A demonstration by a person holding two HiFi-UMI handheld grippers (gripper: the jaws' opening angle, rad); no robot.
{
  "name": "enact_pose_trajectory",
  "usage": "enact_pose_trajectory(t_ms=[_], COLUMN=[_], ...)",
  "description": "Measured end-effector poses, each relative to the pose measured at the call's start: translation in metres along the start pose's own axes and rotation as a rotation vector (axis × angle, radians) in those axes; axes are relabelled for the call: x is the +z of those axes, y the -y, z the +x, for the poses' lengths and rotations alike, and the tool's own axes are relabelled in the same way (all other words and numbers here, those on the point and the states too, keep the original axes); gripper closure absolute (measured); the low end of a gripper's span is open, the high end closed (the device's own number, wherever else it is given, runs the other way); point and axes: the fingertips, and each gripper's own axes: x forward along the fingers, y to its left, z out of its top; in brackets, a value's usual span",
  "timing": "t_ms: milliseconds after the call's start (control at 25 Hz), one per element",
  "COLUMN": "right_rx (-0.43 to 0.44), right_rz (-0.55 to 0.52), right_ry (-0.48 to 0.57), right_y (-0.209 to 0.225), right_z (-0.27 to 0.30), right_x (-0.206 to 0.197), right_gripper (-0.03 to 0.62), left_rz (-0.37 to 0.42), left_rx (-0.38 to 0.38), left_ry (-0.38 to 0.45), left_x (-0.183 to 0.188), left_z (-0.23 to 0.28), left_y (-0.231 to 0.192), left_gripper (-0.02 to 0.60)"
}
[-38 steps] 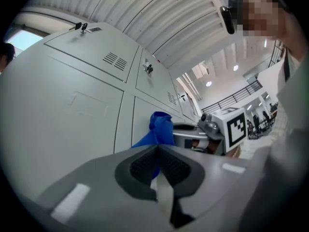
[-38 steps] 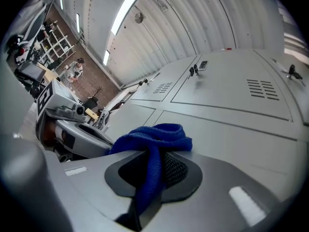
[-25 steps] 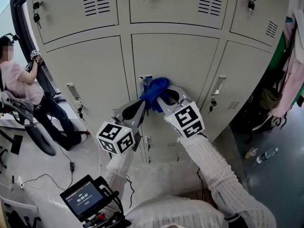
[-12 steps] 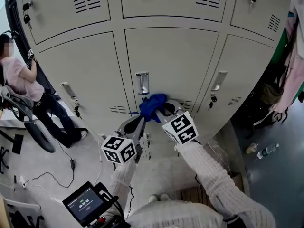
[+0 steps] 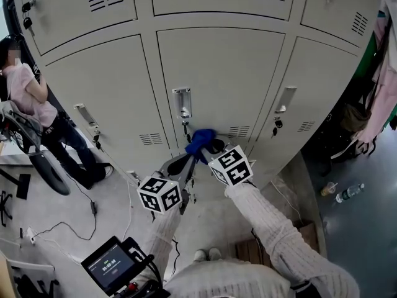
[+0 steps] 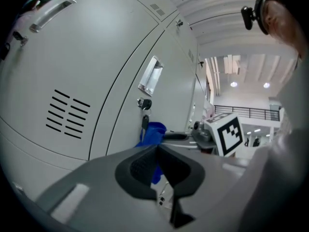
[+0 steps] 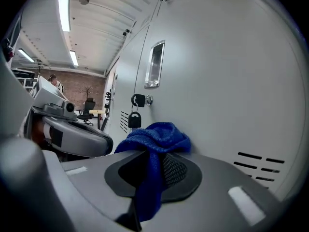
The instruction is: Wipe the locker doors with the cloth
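Observation:
A blue cloth [image 5: 200, 141] [image 7: 154, 144] is pinched in my right gripper [image 5: 211, 146] [image 7: 153, 170] and pressed against the lower part of the middle grey locker door [image 5: 223, 85] [image 7: 227, 91], just below its recessed handle [image 5: 182, 102] [image 7: 155, 64] and hanging key [image 7: 134, 120]. My left gripper [image 5: 183, 163] [image 6: 155, 167] hangs shut and empty just left of the cloth [image 6: 153, 134], close to the door [image 6: 116, 81] but holding nothing. The right gripper's marker cube [image 6: 227, 132] shows in the left gripper view.
Neighbouring locker doors [image 5: 102, 98] [image 5: 310, 92] flank the middle one, each with handles and vents. A seated person [image 5: 28, 98] is at the far left by a bicycle wheel [image 5: 43, 166]. A tablet [image 5: 111, 261] hangs below. Clothes [image 5: 381, 85] hang right; bottles [image 5: 347, 197] lie on the floor.
The right gripper has dragged the blue cloth down the middle door, from beside the handle to below it. The left gripper has followed downward beside it.

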Motion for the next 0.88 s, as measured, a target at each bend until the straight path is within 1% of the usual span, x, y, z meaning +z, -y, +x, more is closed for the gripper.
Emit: enact_pose_trajectory(t_ms=[280, 440, 560, 720, 800, 880], right_rx=[0.009, 0.03, 0.006, -0.056, -0.089, -0.128], right_rz=[0.011, -0.018, -0.084, -0.163, -0.2, -0.22], right_ry=[-0.014, -0.002, 0.039, 0.127, 0.184, 0.27], right_y=[-0.001, -0.007, -0.004, 0.013, 0.022, 0.032], right_z=[-0.001, -0.016, -0.036, -0.07, -0.089, -0.109], right_x=[0.0, 0.015, 0.041, 0.091, 0.119, 0.15], right_gripper=[0.537, 0.537, 0.537, 0.537, 0.536, 0.536], left_rz=[0.016, 0.033, 0.055, 0.134, 0.181, 0.225], left_rx=[-0.003, -0.033, -0.058, -0.124, -0.143, -0.154], left_ry=[0.01, 0.013, 0.04, 0.13, 0.174, 0.205], left_x=[0.008, 0.019, 0.035, 0.077, 0.098, 0.117], left_z=[0.001, 0.003, 0.006, 0.009, 0.009, 0.011], left_y=[0.004, 0.012, 0.022, 0.048, 0.06, 0.069], left_gripper=[0.581, 0.581, 0.581, 0.581, 0.581, 0.581])
